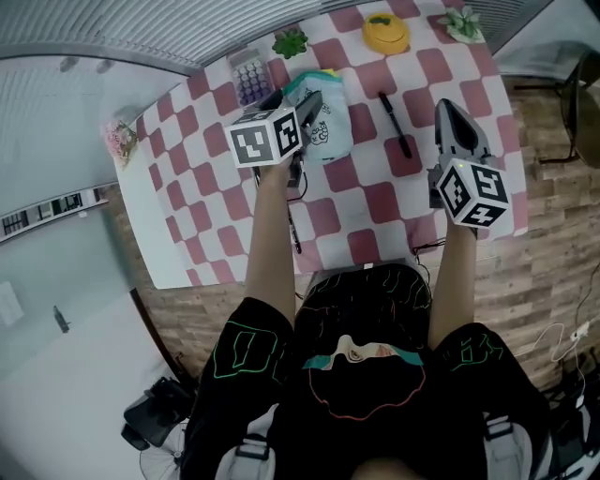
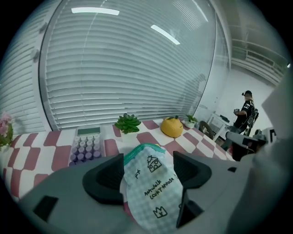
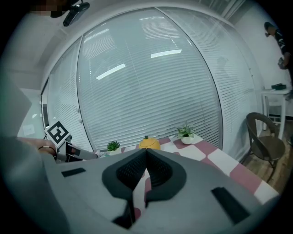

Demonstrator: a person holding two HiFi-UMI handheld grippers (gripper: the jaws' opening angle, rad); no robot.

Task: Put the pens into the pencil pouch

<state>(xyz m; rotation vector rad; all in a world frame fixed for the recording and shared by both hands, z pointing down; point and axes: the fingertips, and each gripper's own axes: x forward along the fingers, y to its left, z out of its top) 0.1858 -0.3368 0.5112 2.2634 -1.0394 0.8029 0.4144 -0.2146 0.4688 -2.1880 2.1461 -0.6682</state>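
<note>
A pale green checked pencil pouch (image 1: pixel 326 120) with a teal zip edge and black doodles lies on the checked tablecloth. In the left gripper view the pouch (image 2: pixel 153 192) sits between the jaws of my left gripper (image 2: pixel 149 167), which stand wide on either side of it without pressing. A black pen (image 1: pixel 395 124) lies on the cloth between the pouch and my right gripper (image 1: pixel 448 112). The right gripper (image 3: pixel 146 160) is shut with nothing in it and hovers over the table's right side. A thin dark pen-like stick (image 1: pixel 294 232) lies by my left forearm.
A purple-keyed calculator (image 1: pixel 248 80), a small green plant (image 1: pixel 291 42), a yellow round object (image 1: pixel 385 33) and another plant (image 1: pixel 464 21) line the far edge by the blinds. Pink flowers (image 1: pixel 120 136) stand at the left corner. A chair (image 3: pixel 265 141) is off to the right.
</note>
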